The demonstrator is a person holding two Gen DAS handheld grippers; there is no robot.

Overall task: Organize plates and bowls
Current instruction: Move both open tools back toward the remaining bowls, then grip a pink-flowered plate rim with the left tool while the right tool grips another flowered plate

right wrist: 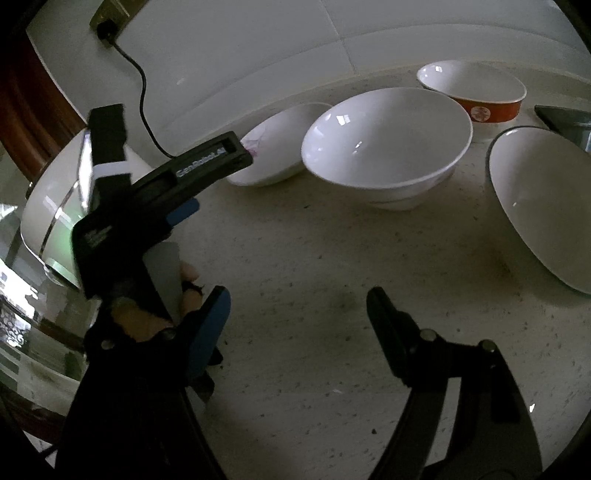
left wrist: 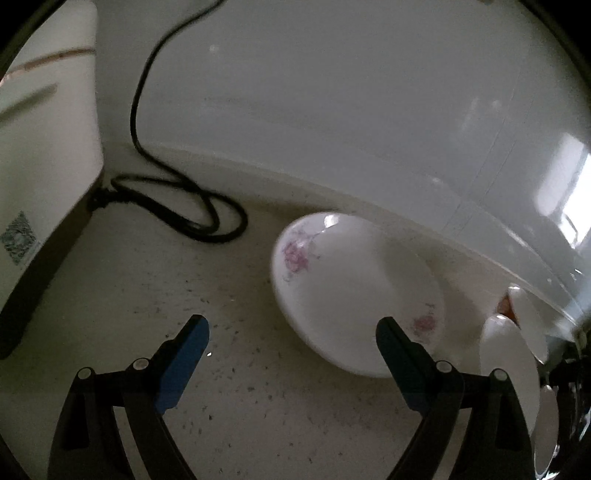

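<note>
A white plate with pink flowers (left wrist: 354,291) lies flat on the speckled counter near the wall, and it also shows as the flowered plate (right wrist: 280,147) in the right wrist view. My left gripper (left wrist: 291,332) stands open just short of its near rim, right finger (left wrist: 391,339) over the edge, nothing between the pads. From the right wrist view, the left gripper (right wrist: 218,181) reaches toward that plate. A large white bowl (right wrist: 388,144), an orange-sided bowl (right wrist: 476,92) and a dark-rimmed oval plate (right wrist: 543,206) sit behind. My right gripper (right wrist: 299,299) hovers open over bare counter.
A black cable (left wrist: 173,206) coils on the counter by the wall and runs up to an outlet (right wrist: 107,18). A white appliance (right wrist: 48,206) stands at the left. A dark object (right wrist: 565,118) lies at the far right. A gloved hand (right wrist: 147,325) holds the left gripper.
</note>
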